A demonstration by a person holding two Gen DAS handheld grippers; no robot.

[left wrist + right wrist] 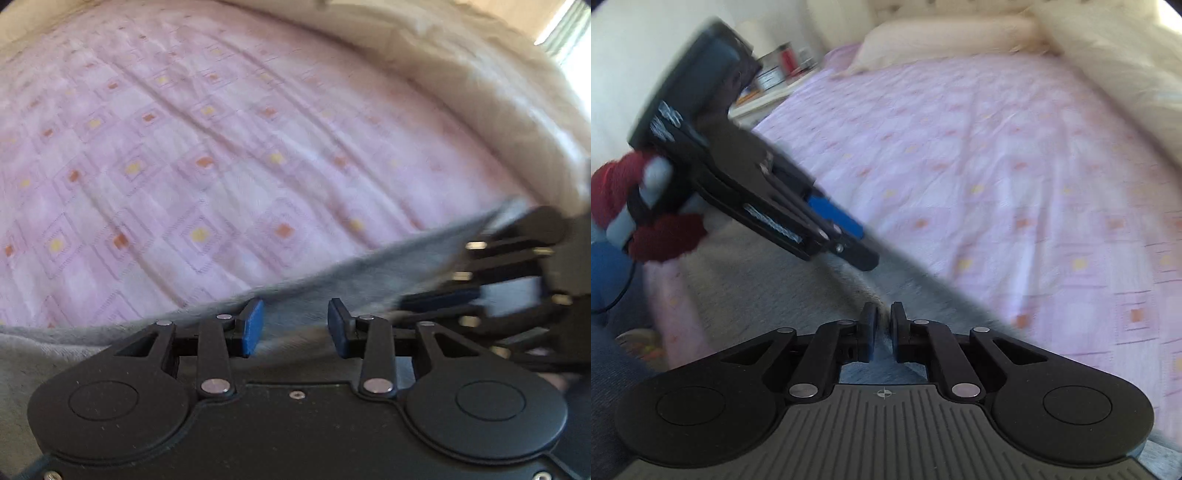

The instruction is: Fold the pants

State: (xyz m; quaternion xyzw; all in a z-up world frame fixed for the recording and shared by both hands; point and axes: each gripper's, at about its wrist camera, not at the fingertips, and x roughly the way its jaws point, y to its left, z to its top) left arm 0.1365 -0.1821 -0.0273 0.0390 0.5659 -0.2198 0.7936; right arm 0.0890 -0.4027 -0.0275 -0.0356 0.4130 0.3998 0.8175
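Jaws of the right gripper (882, 328) stand nearly closed, pinching a ridge of the grey pants (798, 280) between the two dark pads, while the jaws of the left gripper (295, 325) stand apart with the edge of the grey cloth running between the blue pads (253, 326); whether those pads press on the fabric cannot be told through the blur. Seen from the right wrist, the left gripper reaches in from the upper left and points down at the same garment, just beyond the right one, held by a hand (646, 214) in a dark red knitted glove. Seen from the left wrist, the right gripper (491, 284) lies at the right edge, against the pants' border. Grey pants are spread along the near side of the bed, their far edge drawn in a straight line across the pink bedsheet (221, 147), which is printed with squares and small orange and yellow marks. Farther off, a cream pillow (945, 40) rests at the head of the bed, a cream cover (1115, 66) is bunched along the right side, and a nightstand (768, 96) with cans and small items stands beside the mattress.
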